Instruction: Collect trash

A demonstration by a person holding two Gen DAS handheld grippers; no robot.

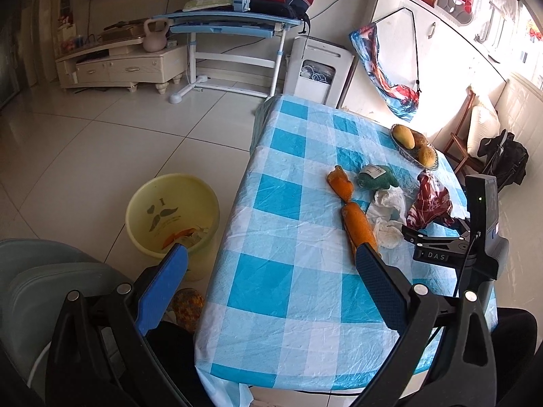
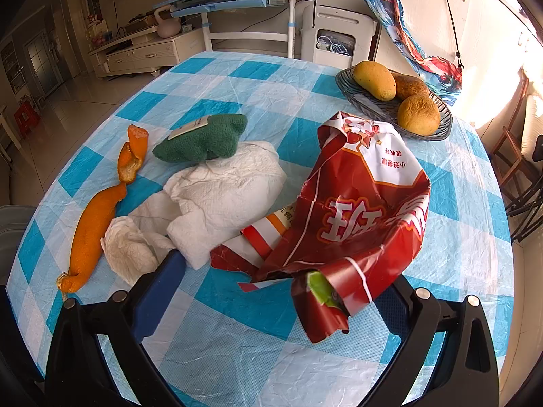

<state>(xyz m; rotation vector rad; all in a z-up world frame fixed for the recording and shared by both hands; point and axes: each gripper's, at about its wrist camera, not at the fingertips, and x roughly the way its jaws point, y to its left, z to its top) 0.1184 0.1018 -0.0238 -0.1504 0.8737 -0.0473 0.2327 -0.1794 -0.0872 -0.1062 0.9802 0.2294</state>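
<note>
On the blue-checked table [image 1: 298,291] lie a long orange peel [image 1: 356,213] [image 2: 91,234], crumpled white tissues [image 1: 387,217] [image 2: 217,196], a red snack wrapper [image 1: 431,203] [image 2: 359,210] and a green cloth [image 1: 376,176] [image 2: 203,139]. A yellow bin [image 1: 173,217] stands on the floor left of the table, with scraps inside. My left gripper [image 1: 271,254] is open and empty above the table's left edge. My right gripper [image 2: 281,271] is open, low over the table, with the wrapper's near end between its fingers.
A dark glass dish [image 2: 393,101] with three yellow-brown fruits stands at the table's far right. A grey chair [image 1: 51,271] is at the near left. A blue desk [image 1: 230,23], a white appliance [image 1: 319,64] and a wooden chair [image 1: 468,132] stand around.
</note>
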